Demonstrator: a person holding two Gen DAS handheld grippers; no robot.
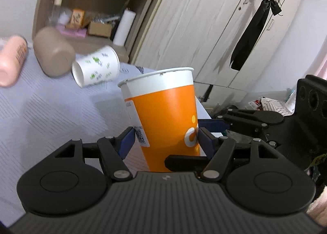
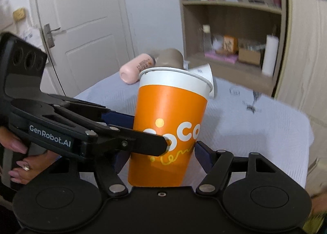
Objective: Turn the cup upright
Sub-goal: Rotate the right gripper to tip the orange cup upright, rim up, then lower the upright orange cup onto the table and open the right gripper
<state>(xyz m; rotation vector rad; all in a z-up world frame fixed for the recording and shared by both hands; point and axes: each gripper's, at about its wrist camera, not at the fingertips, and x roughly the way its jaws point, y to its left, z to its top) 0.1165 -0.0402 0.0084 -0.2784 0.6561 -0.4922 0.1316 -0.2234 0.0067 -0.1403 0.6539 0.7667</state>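
Observation:
An orange paper cup [image 1: 165, 119] with a white rim stands mouth up, slightly tilted, above the table. It also shows in the right wrist view [image 2: 171, 123]. My left gripper [image 1: 165, 140] has its blue pads pressed on both sides of the cup's lower half. My right gripper [image 2: 157, 154] also closes on the cup's lower part from the other side. The right gripper shows in the left wrist view [image 1: 206, 138], and the left gripper shows in the right wrist view [image 2: 141, 129], both at the cup.
On the grey cloth-covered table [image 1: 51, 111] lie a white cup with green print [image 1: 96, 66], a brown tumbler [image 1: 53, 52] and a pink bottle [image 1: 12, 60], all on their sides. A shelf unit [image 2: 233, 29] and a wardrobe [image 1: 204, 29] stand behind. A door [image 2: 81, 29] is at left.

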